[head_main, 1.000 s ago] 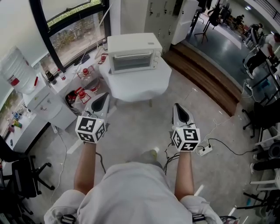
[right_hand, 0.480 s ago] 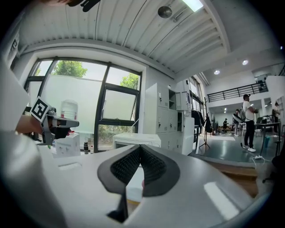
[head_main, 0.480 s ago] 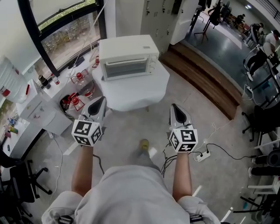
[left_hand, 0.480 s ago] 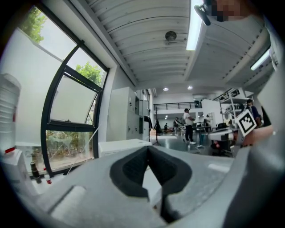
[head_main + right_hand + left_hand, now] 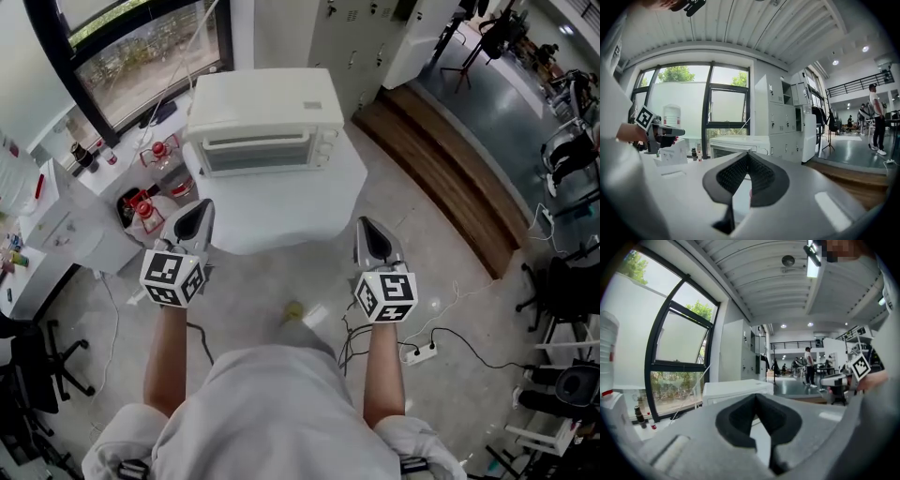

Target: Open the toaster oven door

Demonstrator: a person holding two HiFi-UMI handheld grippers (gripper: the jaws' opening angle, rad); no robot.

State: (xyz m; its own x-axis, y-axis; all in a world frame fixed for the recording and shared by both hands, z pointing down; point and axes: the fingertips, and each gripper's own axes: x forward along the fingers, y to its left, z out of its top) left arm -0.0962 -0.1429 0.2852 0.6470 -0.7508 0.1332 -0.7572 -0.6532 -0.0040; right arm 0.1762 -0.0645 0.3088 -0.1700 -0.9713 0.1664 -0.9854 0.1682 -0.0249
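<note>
A white toaster oven [image 5: 262, 122] stands with its glass door closed on a small white table [image 5: 281, 202], straight ahead of me in the head view. My left gripper [image 5: 197, 210] is held short of the table's near left corner, shut and empty. At the near right corner my right gripper [image 5: 367, 228] is also shut, with nothing between its pads. The toaster oven [image 5: 736, 389] rises just beyond the left gripper [image 5: 755, 396] in the left gripper view. In the right gripper view the toaster oven [image 5: 738, 143] sits behind the right gripper [image 5: 747, 155].
Left of the table stand a low white cabinet [image 5: 80, 220] and several red-capped bottles [image 5: 150, 202] under a window. A wooden step [image 5: 450, 178] runs along the right. A power strip with cables [image 5: 417, 352] lies on the floor near my right foot. Office chairs [image 5: 37, 366] stand at the left.
I have walked closer to the table: the toaster oven looks larger and nearer. Both grippers have stayed shut and now reach the table's near edge.
</note>
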